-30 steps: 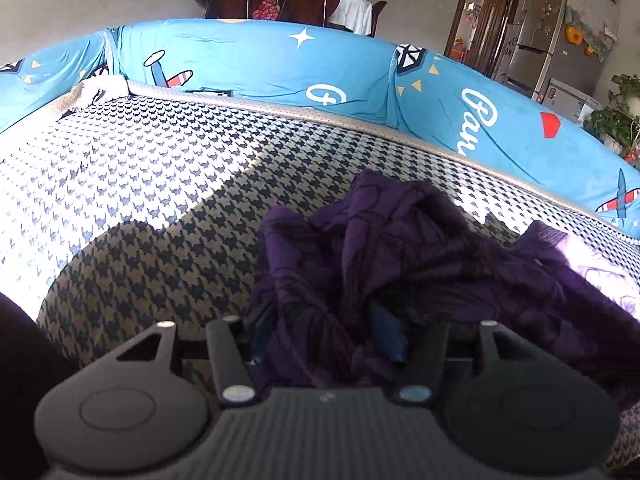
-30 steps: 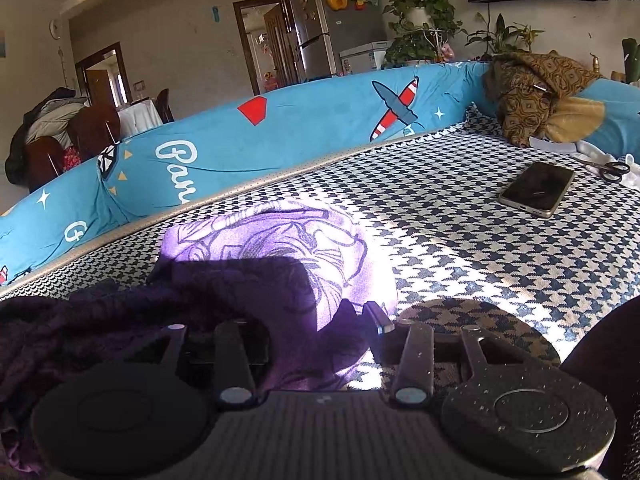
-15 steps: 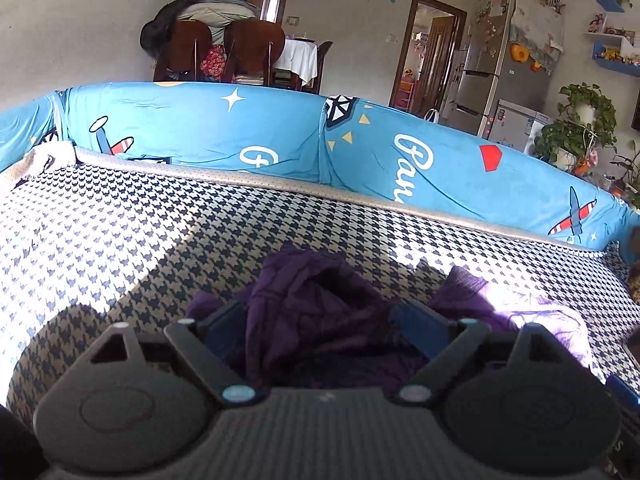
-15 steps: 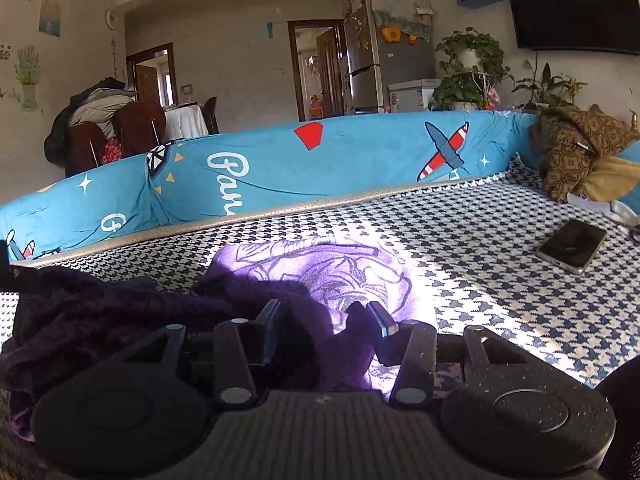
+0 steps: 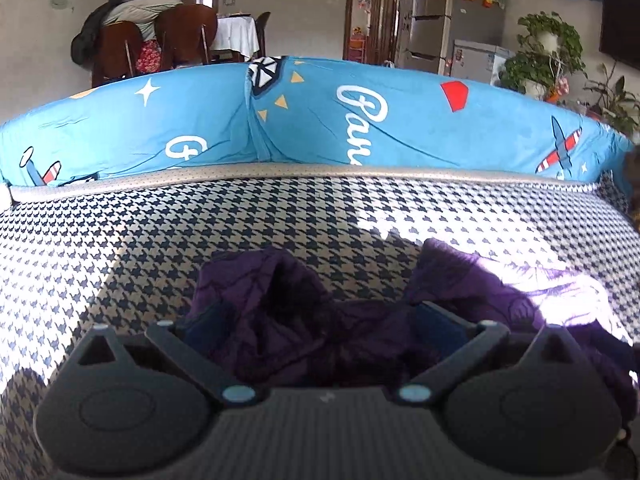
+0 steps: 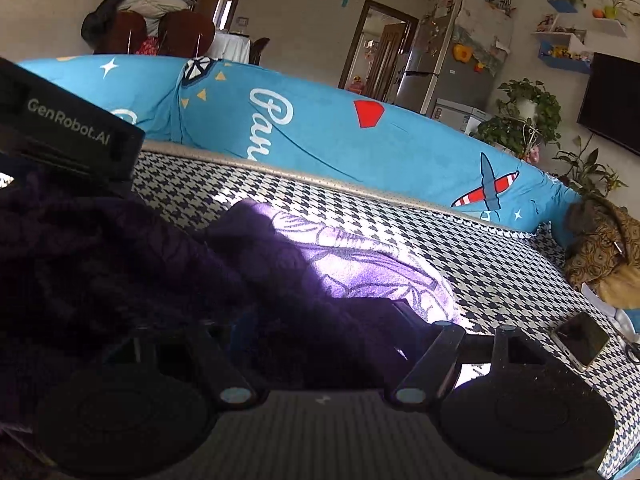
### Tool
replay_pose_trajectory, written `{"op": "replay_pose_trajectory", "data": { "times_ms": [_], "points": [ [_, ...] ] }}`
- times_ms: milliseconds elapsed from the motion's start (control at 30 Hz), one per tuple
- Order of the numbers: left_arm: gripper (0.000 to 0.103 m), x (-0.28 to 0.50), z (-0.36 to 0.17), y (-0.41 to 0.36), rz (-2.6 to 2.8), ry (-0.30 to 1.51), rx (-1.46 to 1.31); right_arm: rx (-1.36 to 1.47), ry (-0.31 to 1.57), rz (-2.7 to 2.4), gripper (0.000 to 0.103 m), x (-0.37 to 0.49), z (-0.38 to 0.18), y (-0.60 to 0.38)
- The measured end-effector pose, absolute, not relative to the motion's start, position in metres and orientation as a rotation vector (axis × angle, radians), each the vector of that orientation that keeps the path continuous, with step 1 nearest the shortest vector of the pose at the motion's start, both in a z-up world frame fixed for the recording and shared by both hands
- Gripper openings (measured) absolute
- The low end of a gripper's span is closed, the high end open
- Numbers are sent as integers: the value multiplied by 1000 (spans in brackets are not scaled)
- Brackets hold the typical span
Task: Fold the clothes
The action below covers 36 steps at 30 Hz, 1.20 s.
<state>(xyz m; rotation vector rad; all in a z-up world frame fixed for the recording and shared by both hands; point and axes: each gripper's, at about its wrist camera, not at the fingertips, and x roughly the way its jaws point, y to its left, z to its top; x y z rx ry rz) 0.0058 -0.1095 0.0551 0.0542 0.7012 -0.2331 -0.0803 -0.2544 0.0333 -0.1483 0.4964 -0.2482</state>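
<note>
Garment: the purple garment (image 5: 304, 320) lies bunched low in the frame on the houndstooth sofa seat (image 5: 200, 240); in the right wrist view it fills the lower left, its sunlit part (image 6: 360, 268) showing a pale leaf print.
Fabric: thin, soft, limp, heavily creased; no clear hem or corner shows.
Left claw: the left claw (image 5: 320, 320) is spread wide, cloth heaped between its fingers but not pinched.
Right claw: the right claw (image 6: 320, 328) also stands apart, with folds draped over and between its fingers; no firm hold is visible.
Risk, grip: closing now would likely catch several layers at once, so a lift would drag a wad instead of an edge.
Risk, snag: cloth hanging over the right fingers could cling when they pull away.
Risk, nearby: a wide sweep toward the lower right could hit the phone (image 6: 580, 340).
Surroundings: woven, flat seat; smooth blue printed backrest (image 5: 360, 128) across the middle.
</note>
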Motion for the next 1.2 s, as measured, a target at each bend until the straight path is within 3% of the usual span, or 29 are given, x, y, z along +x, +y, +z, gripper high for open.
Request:
{"op": "replay_pose_trajectory", "data": {
  "times_ms": [67,200,300,400,600,800,867,1067,1200],
  "points": [
    [102,7,44,-113,-222,719,90,-156,516,-269,67,-72,27,-257],
    [92,-2,26,-111,-199,716,150,-167,555,-309,24,-57,15,-262],
    [80,-12,21,-106,-188,703,146,-83,529,-352,12,-61,24,-279],
    [68,-20,22,-99,-140,685,133,-57,461,-445,10,-71,35,-290],
    [65,-31,26,-79,-48,681,78,22,415,-603,12,-84,50,-320],
    [66,-49,28,-61,5,691,47,112,425,-658,48,-99,56,-340],
    [67,-58,28,-57,9,693,47,149,426,-663,54,-105,59,-347],
    [69,-74,30,-47,18,709,24,169,344,-592,65,-119,71,-342],
    [70,-82,32,-43,15,725,9,145,320,-559,65,-120,76,-334]
  ]
}}
